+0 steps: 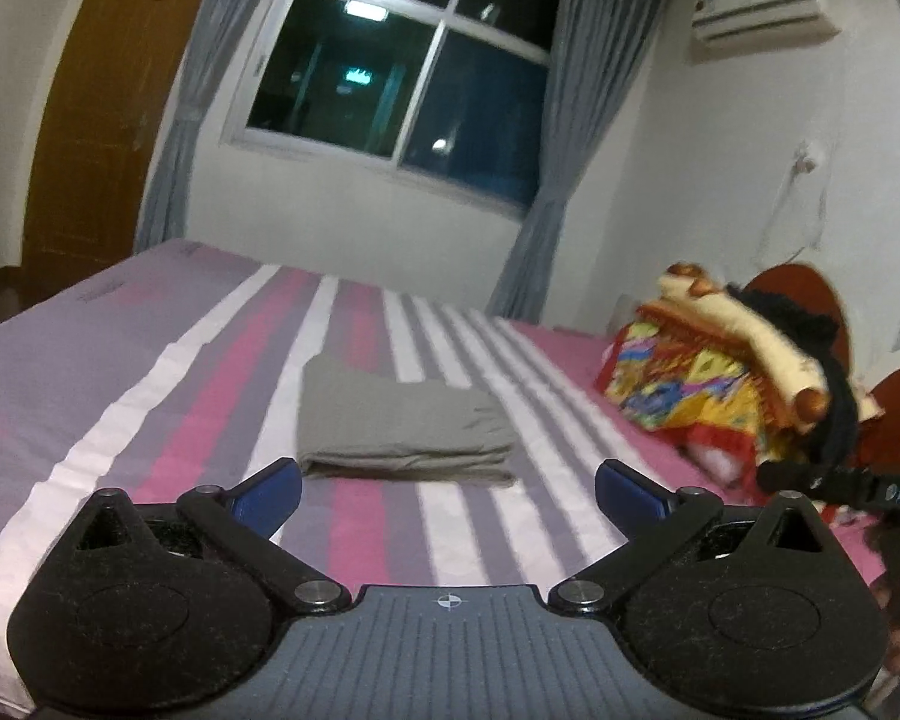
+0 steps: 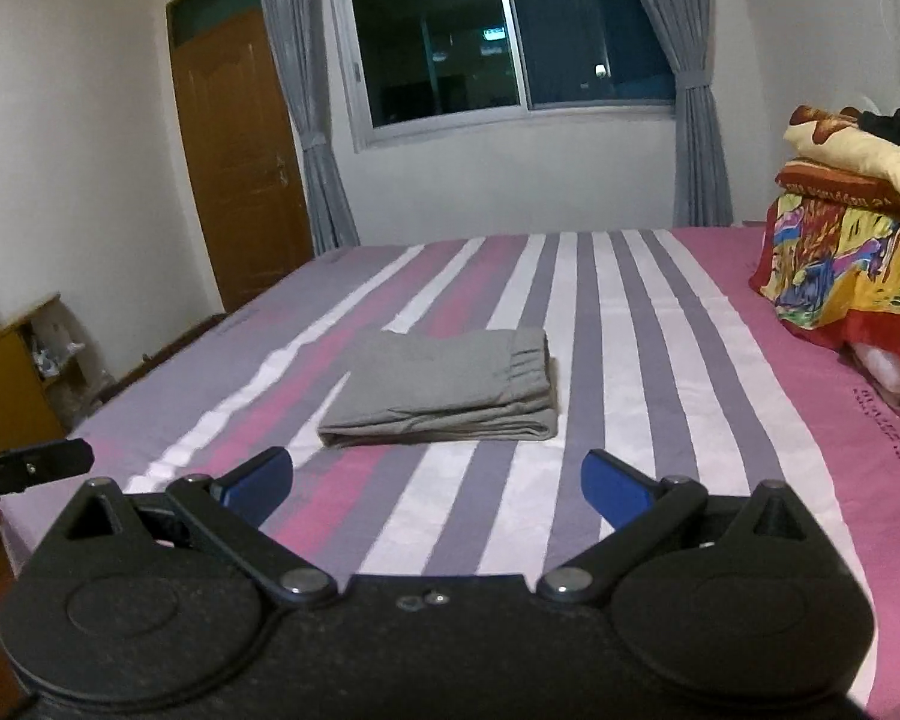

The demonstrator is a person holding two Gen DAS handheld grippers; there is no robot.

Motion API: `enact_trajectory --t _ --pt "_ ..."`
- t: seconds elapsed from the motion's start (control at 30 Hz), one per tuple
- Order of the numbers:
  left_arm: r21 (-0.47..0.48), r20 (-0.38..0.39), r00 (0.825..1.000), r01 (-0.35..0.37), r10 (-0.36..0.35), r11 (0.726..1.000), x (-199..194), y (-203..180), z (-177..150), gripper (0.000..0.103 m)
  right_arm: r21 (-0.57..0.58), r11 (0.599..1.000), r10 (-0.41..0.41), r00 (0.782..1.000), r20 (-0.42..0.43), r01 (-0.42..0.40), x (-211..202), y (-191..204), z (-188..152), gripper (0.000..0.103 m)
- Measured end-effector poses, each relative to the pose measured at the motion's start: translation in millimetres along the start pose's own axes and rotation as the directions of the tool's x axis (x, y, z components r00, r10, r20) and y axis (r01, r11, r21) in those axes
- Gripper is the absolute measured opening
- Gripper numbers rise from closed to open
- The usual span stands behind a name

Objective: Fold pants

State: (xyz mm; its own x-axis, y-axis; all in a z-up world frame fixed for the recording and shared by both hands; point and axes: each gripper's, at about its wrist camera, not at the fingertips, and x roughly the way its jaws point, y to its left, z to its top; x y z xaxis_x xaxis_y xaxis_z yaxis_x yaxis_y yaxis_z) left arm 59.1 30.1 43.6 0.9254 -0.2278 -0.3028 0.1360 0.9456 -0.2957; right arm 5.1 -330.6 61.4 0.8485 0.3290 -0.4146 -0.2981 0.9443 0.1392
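Your left gripper point(image 1: 448, 495) has its jaws spread wide and grasps nothing; the blue fingertips point(image 1: 268, 495) hang over the striped bed sheet point(image 1: 150, 396), short of the pants. Your right gripper point(image 2: 437, 483) is the same: jaws released, nothing between them, held above the near part of the bed.

The grey pants point(image 2: 444, 387) lie folded into a compact stack in the middle of the bed, flat on the pink, white and purple stripes. In the right wrist view the elastic waistband sits at the stack's far right corner, and the layered fold edges face you. Both grippers are apart from the pants, not touching them.

At the right side of the bed a pile of colourful bedding point(image 2: 846, 264) rests against the headboard, well apart from the pants. Behind the bed you see a window point(image 2: 504, 36) with grey curtains point(image 2: 306, 138), and a wooden door point(image 2: 234, 156) at the left.
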Motion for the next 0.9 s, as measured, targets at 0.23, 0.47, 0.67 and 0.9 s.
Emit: enact_trajectory --t 0.23,0.47,0.67,0.9 --pt "0.036 0.048 0.999 0.012 -0.014 0.999 -50.6 -27.2 -0.5 0.103 -0.087 0.996 -0.023 0.996 0.085 0.030 -50.3 29.7 -11.4 0.103" --pt "0.074 0.085 0.996 0.032 -0.038 0.997 -80.8 -49.5 -1.7 0.103 -0.107 0.993 -0.032 0.990 0.138 0.047 -83.8 37.4 -16.6 0.103" --pt "0.070 0.089 0.995 0.040 -0.046 0.997 -85.0 -49.9 -0.8 0.103 -0.100 0.994 -0.035 0.987 0.157 0.051 -87.6 39.5 -10.7 0.103" --pt "0.069 0.093 0.995 0.031 -0.038 0.997 -86.5 -48.5 -1.8 0.103 -0.118 0.992 -0.025 0.987 0.157 0.043 -81.1 53.1 -11.8 0.103"
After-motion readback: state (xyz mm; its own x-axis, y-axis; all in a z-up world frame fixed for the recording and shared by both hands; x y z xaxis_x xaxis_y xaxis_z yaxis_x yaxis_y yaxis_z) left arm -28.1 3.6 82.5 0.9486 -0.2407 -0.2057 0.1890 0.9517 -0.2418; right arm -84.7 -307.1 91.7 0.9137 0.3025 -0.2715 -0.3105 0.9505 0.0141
